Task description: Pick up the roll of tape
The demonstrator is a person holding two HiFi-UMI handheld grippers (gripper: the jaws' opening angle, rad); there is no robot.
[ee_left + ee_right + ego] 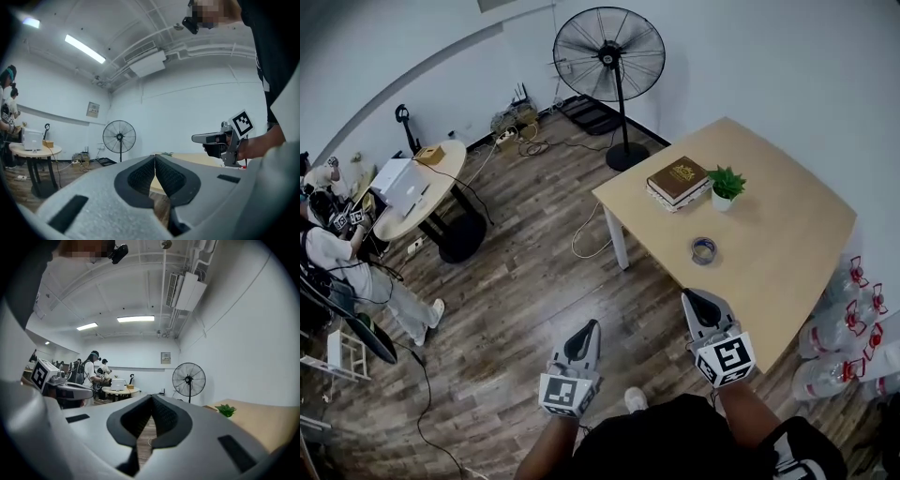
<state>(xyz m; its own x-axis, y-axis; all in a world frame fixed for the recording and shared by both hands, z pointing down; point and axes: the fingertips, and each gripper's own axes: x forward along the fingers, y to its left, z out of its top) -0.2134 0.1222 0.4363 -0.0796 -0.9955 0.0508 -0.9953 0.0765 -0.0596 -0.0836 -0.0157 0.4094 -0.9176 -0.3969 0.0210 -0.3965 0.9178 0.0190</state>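
The roll of tape (704, 250) lies flat on the light wooden table (787, 253), near its front part, in the head view. My right gripper (691, 296) is shut and empty, its tip at the table's near edge, a short way before the roll. My left gripper (593, 324) is shut and empty too, held over the wooden floor to the left of the table. In the left gripper view the left gripper (155, 157) shows its jaws pressed together, with the right gripper (194, 138) off to its right. The right gripper (151, 397) in its own view also shows closed jaws.
On the table stand a brown book (678, 181) and a small potted plant (727, 185). A pedestal fan (609, 56) stands behind the table. A round table (422, 187) with a white box is at left, with people (337, 253) near it. Water bottles (848, 328) lie at right.
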